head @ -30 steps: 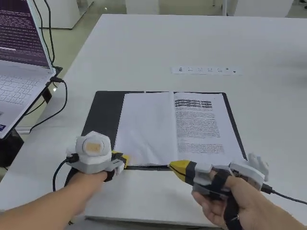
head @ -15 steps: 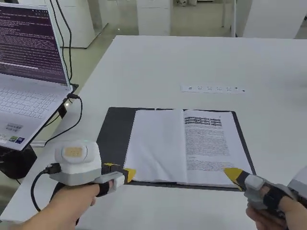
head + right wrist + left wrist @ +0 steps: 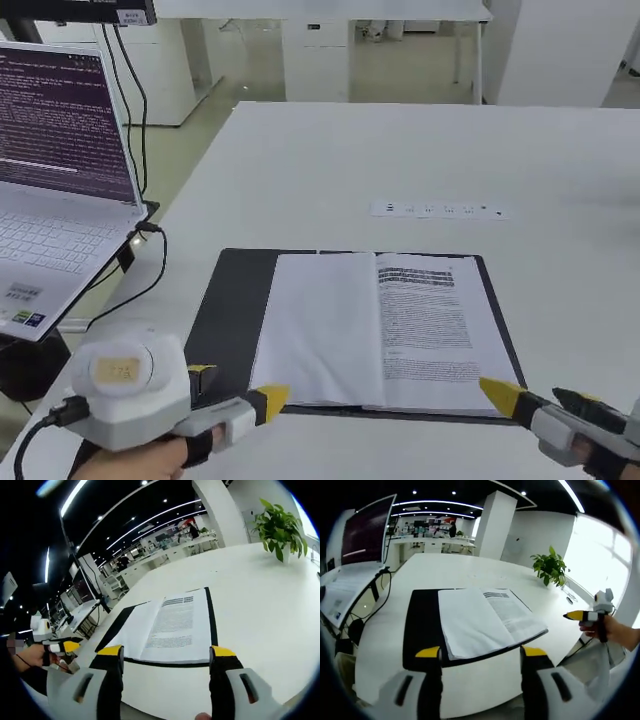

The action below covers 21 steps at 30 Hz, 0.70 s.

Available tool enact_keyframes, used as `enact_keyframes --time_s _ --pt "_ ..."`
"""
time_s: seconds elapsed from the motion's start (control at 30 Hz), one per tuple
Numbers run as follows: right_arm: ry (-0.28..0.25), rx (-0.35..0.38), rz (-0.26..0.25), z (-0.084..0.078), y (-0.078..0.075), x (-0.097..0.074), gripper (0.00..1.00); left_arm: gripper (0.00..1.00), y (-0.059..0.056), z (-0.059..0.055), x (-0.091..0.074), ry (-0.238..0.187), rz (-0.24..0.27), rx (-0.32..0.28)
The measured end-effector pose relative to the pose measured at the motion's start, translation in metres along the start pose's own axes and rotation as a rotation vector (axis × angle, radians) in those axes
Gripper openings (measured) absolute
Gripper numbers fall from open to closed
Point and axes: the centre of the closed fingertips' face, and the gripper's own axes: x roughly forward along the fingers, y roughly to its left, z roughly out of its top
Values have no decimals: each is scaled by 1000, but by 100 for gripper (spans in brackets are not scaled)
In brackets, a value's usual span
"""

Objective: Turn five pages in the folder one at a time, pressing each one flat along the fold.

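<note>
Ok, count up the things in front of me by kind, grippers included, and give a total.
Yellow-tipped left gripper, right gripper: 2
Open black folder with white pages: 1
Open silver laptop: 1
White power strip: 1
Green potted plant: 1
Total: 6

White flat table point(image 3: 400, 150). Lying on it: open black folder with white printed pages point(image 3: 365, 325), lower centre of head view. Narrow white socket strip point(image 3: 437, 210) above it, mid-frame, apart.
</note>
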Motion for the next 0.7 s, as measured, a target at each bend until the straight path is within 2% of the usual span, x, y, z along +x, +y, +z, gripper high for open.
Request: enact_keyframes --time_s 0.07,0.13,0.2,0.27,0.3,0.33,0.4,0.5,0.6,0.7 --pt "25 -45 -21 -5 -8 -4 78 72 0 -5 -1 24 19 36" --pt "28 -85 -31 -4 -10 -9 82 74 0 -7 -3 21 33 69" --pt "13 -153 -47 2 -11 -12 88 81 -2 -7 -4 14 37 86" --pt "-13 -248 -85 8 -15 -15 96 87 -3 -10 -6 24 54 133" --pt "-17 -288 -90 8 -14 -15 100 89 -3 -11 -7 28 67 140" --pt "-4 -304 -83 5 -13 -16 99 90 -4 -12 -8 29 68 144" --pt "26 -295 -71 -2 -12 -16 100 90 -3 -12 -9 30 71 135" --pt "40 -254 -60 -10 -12 -16 100 90 -5 -11 -10 25 75 127" --pt "4 -275 -61 -2 -10 -19 100 89 -9 -5 -12 5 71 134" --pt "1 -255 -53 2 -10 -19 100 88 -12 -2 -11 5 70 141"
